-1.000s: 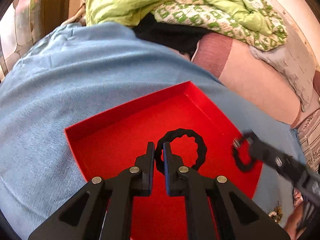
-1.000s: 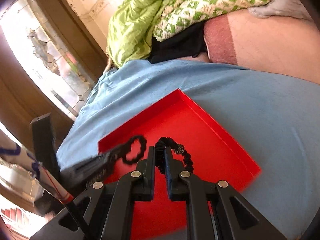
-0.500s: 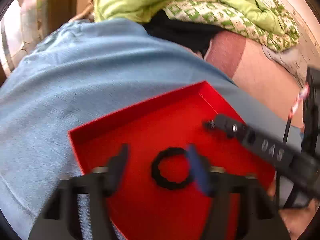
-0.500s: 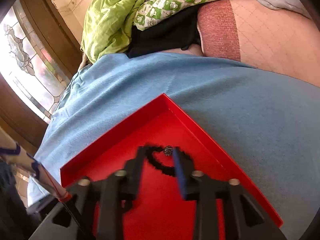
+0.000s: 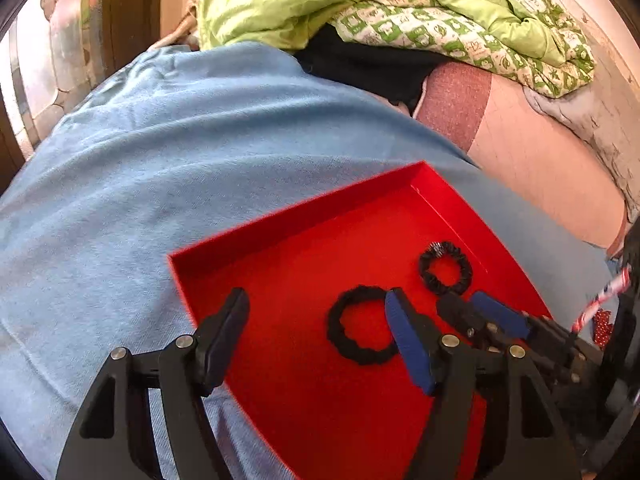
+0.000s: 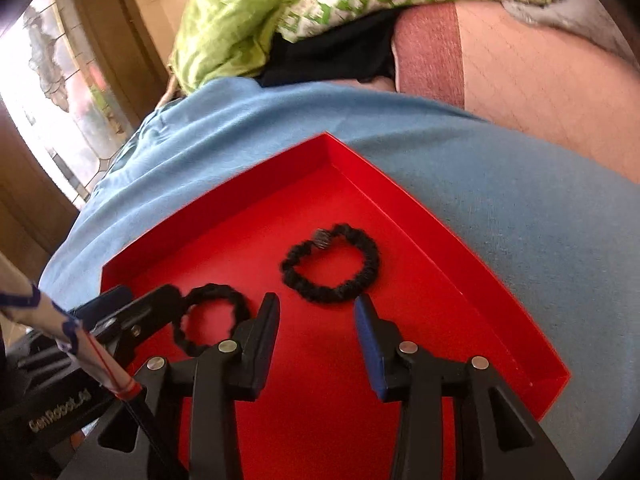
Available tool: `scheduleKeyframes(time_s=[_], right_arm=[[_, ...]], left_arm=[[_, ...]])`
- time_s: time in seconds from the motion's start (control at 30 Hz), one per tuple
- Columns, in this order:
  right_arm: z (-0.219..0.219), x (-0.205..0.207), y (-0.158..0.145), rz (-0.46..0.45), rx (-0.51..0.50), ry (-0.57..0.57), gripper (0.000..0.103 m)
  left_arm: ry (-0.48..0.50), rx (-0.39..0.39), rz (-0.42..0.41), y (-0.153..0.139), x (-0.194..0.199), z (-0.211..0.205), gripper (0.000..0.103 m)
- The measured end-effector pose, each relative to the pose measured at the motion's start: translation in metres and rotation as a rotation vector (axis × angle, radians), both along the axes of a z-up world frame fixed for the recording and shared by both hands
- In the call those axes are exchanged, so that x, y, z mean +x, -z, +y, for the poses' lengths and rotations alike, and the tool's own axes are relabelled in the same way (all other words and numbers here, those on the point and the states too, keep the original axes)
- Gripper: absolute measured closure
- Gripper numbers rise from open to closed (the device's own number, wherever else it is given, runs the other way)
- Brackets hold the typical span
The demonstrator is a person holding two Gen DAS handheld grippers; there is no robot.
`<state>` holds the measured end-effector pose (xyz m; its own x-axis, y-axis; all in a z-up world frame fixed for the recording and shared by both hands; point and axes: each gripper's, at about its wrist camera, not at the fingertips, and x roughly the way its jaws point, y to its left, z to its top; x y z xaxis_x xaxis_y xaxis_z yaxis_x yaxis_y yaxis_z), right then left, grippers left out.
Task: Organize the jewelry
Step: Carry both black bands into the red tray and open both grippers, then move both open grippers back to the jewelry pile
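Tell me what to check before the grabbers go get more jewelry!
1. Left hand-held gripper open and holding nothing: ok.
2. Right hand-held gripper open and holding nothing: ok.
3. Plain black bracelet lying flat inside the red tray: ok.
4. Black bracelet with the metal bead lying flat inside the tray: ok.
5. The two bracelets apart, not tangled: ok.
6. Red beads beyond the tray's right edge, next to pick: cannot tell, mostly hidden.
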<state>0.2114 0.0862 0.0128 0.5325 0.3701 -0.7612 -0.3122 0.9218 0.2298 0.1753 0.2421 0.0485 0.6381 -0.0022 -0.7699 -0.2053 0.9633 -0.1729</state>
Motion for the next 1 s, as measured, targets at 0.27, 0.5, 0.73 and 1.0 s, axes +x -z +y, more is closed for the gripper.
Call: scheduleKeyframes(time_s=[0.27,0.5,0.73,1.0], right_arm=[[0.013,-0.052,0.005,0.028,0.004,-0.069,0.061],[-0.009,-0.102,-0.016,-0.023,0.101,-0.025,0.061],[-0.072,-0.132,-0.073,-0.134,0.172,0.066,0.061],[-0.186,-0.191,-0.082,-0.128,0.215,0.188,0.061]], left_arm=[[-0.052,-0.030,-0.082,-0.034,-0.030,0.023,0.033],[-0.063,-0.036,-0.137,-0.056,-0.053,0.026,0.033],[0.019,-0.022,-0.162,-0.068,-0.081,-0.007,0.033],[0.212,0.019,-0.172,-0.074,-0.132,-0.091,0.033]])
